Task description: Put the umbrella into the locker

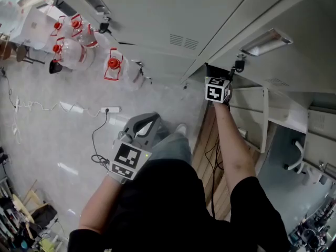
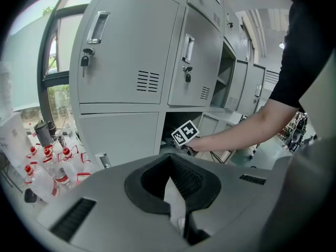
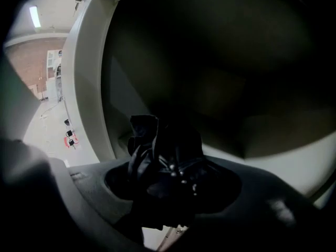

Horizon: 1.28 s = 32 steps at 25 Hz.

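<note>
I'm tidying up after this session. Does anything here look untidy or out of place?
A white power strip lies loose on the floor, its cords straggling across the open walkway, which looks like a trip risk. The black umbrella in the right gripper is bunched and rumpled rather than neatly rolled.

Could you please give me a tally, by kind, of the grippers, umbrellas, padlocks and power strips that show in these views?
Grippers: 2, the left gripper and the right gripper
Black umbrella, between the right gripper's fingers: 1
Padlocks on the closed locker doors: 2
White power strip on the floor: 1
Total: 6
</note>
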Tool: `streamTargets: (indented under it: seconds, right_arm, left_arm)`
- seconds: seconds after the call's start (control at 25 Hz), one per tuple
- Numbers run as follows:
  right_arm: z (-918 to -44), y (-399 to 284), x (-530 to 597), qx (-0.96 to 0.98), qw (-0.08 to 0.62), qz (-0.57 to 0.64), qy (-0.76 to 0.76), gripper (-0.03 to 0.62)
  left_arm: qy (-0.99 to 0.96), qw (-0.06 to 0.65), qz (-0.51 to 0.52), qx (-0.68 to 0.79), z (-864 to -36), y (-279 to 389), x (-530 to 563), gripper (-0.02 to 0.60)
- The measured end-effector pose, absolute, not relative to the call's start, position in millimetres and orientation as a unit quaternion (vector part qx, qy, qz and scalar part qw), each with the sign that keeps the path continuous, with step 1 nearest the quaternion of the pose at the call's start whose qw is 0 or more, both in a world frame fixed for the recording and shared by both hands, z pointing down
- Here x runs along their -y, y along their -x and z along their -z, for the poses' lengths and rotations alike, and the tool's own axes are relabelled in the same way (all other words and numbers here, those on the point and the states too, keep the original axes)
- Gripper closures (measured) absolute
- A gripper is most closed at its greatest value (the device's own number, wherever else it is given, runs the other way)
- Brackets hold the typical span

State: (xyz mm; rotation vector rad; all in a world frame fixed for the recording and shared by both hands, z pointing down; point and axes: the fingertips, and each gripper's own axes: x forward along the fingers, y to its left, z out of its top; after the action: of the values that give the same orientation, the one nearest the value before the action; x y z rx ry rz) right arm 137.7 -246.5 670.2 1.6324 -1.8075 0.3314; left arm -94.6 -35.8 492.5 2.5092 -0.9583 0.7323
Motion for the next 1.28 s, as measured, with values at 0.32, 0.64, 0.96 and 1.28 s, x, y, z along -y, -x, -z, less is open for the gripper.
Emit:
streamTargets:
  seconds: [0.32,0.64,0.96,1.28]
  right_arm:
    - [-675,-141,254,0.693,0.364,-0.101,-0.614,0.297]
    - [-677,-151,224,0.669,0.365,-0.129,-0.634,0.244]
    - [-672,-154,185,0.658,0.346,-0.135,-0.655,0.293]
    - [-678,-145,171,0.654,0.379,-0.11,-0.645,0.531]
  left_arm:
    - [-0.885,0.18,-0.257,0.344,-495,96,32,0.569]
    - [-0.885,0.18,-0.255,0.345,-494,96,31,0.569]
    - [-0.886,0.18,-0.253,0.346,-493,97,32,0.569]
    - [-0.885,0.18,-0.257,0.344,-496,97,30,0.569]
